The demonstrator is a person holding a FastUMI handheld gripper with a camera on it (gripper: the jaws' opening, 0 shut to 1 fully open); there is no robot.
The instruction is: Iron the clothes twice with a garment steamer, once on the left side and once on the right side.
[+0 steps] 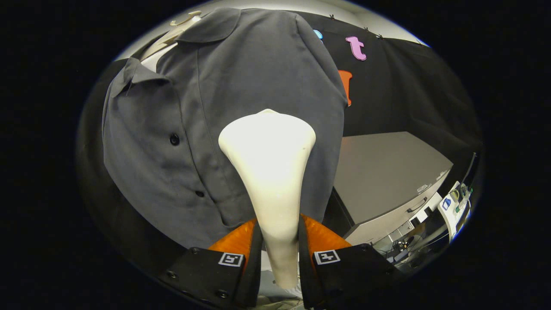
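Here the tongs pinch the white garment steamer against a grey shirt; no brand readable.

— How do we stand with the hand-held gripper?
— We have both fingers pressed on the steamer's handle, one on each side, pointing forward with the head rising just ahead of them.

No readable text, only unreadable square markers.
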